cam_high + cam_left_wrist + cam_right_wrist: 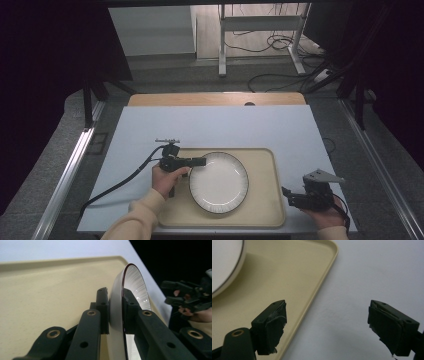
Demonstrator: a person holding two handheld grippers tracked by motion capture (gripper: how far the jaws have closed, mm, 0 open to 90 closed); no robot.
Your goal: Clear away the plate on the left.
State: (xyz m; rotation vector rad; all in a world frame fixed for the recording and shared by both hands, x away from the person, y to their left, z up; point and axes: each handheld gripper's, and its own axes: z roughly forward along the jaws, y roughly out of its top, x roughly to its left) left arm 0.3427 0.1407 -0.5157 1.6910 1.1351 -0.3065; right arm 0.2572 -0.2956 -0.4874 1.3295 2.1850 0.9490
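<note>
My left hand-held gripper [115,312] clamps the plate [218,182] rim; lift level. Right hand-held gripper [327,327] stands wide.

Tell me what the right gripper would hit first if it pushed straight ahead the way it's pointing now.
Probably the tray's rim. The right gripper is open, its jaws straddling that edge, one over the tray and one over the table. The plate lies off to one side. Height is unclear, so it may pass above.
</note>
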